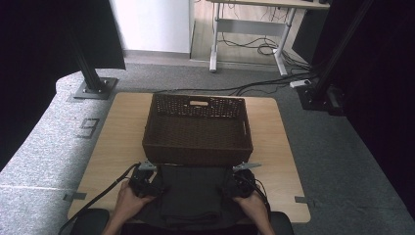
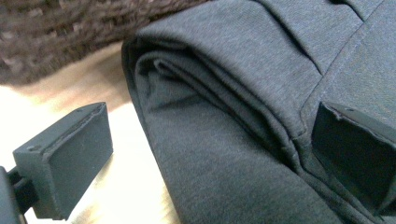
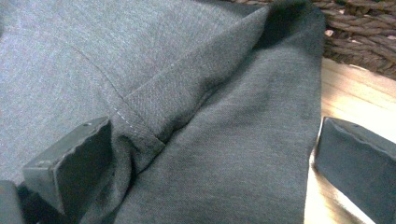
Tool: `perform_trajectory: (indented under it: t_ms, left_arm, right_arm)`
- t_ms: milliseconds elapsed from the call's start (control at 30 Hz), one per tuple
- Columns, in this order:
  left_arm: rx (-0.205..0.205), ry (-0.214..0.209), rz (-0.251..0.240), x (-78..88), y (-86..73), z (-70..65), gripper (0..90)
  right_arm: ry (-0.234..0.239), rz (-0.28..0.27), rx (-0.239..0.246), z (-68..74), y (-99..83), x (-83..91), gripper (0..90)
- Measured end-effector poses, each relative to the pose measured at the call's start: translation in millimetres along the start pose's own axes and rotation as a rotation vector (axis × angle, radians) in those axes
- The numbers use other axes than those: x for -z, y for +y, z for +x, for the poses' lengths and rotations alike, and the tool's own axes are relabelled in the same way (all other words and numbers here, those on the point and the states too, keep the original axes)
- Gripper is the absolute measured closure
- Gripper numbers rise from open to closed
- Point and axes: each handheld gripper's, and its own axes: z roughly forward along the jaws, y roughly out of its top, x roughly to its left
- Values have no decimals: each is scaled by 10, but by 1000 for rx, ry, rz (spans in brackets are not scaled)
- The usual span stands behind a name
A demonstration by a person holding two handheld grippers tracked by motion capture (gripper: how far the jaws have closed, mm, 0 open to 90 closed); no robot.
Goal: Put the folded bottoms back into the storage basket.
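Cloth (image 1: 190, 196): near edge cut off by frame bottom in high view. Basket (image 1: 197, 128) is blurred in left gripper view, mostly cropped in both gripper views. Right gripper (image 3: 212, 163): outer jaw cut by frame edge.

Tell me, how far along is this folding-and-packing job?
Done: the dark grey folded garment lies stacked on the light wooden table. In hand: the left hand-held gripper and right hand-held gripper, jaws open, straddle its edges. Left, probably: closing, then lifting it into the empty brown woven basket.

Left tool (image 1: 147, 182) and right tool (image 1: 236, 183) gape wide.
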Motion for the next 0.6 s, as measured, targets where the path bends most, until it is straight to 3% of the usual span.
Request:
perform_trajectory:
  t_ms: [167,200,267,333,467,600]
  left_arm:
    - [0,-9,-12,-3,-25,1,0]
    - [-7,-14,-17,-12,-29,-20,0]
    - [-11,-17,-21,-20,-30,-34,1]
    - [-22,-45,-26,-31,-16,-63,39]
    - [-28,-38,-20,-49,2,-95,57]
    - [-41,-53,-17,-57,13,-149,109]
  right_arm:
    - [4,23,35,43,32,-32,0]
    - [40,30,46,77,55,-58,0]
    - [41,34,53,97,63,-70,0]
    - [96,50,93,195,107,-123,40]
    - [85,90,124,292,161,-171,48]
    - [118,94,108,303,193,-163,199]
